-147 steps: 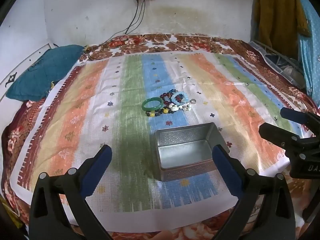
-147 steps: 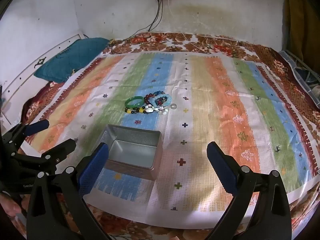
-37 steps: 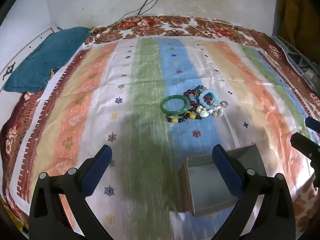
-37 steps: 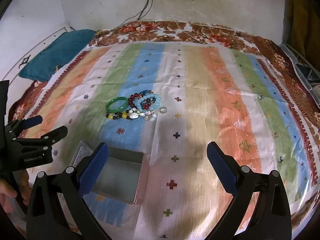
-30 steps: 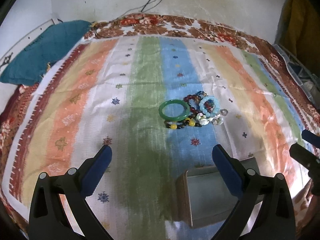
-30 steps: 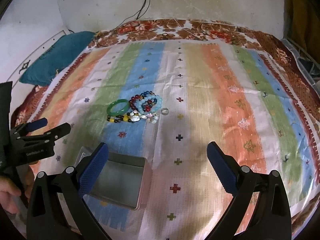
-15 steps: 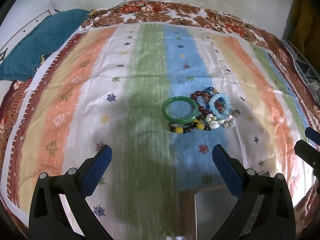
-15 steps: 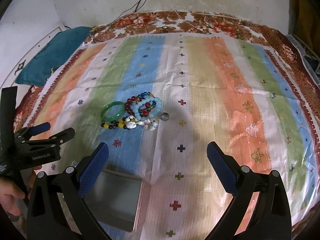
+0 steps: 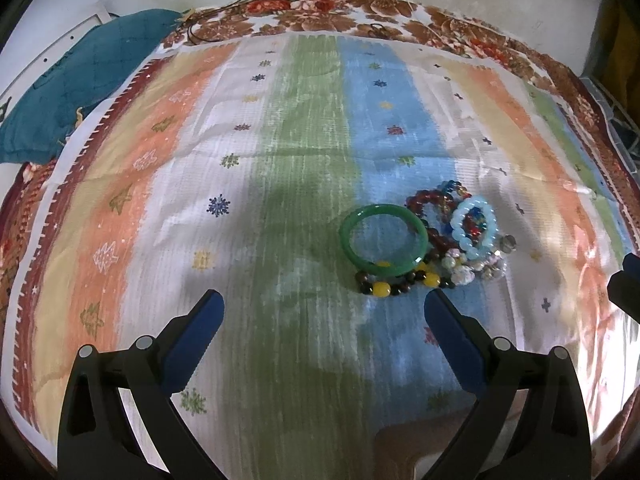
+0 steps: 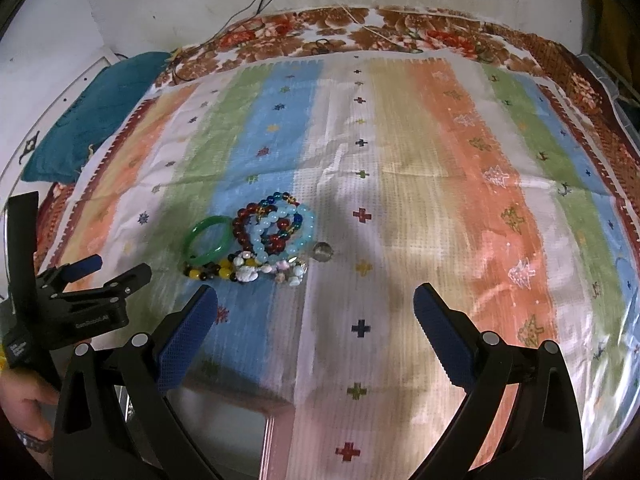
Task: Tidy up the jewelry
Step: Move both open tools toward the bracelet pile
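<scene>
Left gripper (image 9: 322, 314) had its fingers spread wide, nothing between the blue pads (image 9: 196, 334). Right gripper (image 10: 316, 312) likewise splayed and empty, hovering over the cloth.

Ahead of the left fingers and off to their right side lay the jewelry pile. The green bangle (image 9: 382, 239) sat nearest, flat on the striped cloth (image 9: 172, 184), its lower rim resting over a dark-and-yellow bead bracelet (image 9: 394, 282). Touching the bangle on its far right were a red bead bracelet (image 9: 430, 204) and a pale blue bead bracelet (image 9: 476, 230), with a white shell strand (image 9: 470, 270) just below them.

From the right wrist view, the same pile sat ahead and to the left of the fingers. A small clear ring (image 10: 323, 251) lay alone just beside the pile's right edge, on the side toward the right gripper.

The metal box (image 10: 224, 424) was close under both grippers, at the bottom of each view and partly hidden by the finger frames, well short of the pile.

Judged: left gripper was nearer the bangle, and the bangle lay flat as an open loop, so a pinch across one rim looked likelier than a straddle. Right gripper seemed better placed for the ring. Nothing showed in the visible part of the box.
</scene>
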The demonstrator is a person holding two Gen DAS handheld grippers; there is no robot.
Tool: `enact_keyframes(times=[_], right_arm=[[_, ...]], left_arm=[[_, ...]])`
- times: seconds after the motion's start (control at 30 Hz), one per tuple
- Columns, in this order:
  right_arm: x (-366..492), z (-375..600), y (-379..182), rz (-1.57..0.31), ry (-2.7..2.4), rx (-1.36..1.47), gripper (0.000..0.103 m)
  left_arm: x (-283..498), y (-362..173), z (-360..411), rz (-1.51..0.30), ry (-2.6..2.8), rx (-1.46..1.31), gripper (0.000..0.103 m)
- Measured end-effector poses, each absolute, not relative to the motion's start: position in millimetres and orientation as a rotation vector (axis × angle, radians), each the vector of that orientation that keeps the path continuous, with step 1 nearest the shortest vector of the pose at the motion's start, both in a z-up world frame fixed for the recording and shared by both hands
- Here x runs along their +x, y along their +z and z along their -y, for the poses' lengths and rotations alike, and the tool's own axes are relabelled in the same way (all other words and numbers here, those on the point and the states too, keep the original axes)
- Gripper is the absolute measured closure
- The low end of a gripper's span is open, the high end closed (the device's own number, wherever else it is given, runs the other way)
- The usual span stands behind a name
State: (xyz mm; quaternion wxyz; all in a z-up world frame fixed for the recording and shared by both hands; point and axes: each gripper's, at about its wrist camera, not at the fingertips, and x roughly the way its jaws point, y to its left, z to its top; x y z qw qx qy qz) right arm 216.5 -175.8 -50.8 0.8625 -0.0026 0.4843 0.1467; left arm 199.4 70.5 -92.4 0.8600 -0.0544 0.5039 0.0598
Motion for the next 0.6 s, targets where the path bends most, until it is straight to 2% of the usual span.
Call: enact_keyframes(times=[0.4,0.6], right_arm=[[247.4,174.7,-66.9,-1.015,0.326,0.08,0.004],[259.8,165.9,-78.6,-1.031,0.314,0.029,0.004]], left_arm=[[220.8,-111.1,-63.0,-1.083,0.135,-0.066,0.005],[230.9,-116.1,-70.3,-1.07,0.169,-0.065,0.005]])
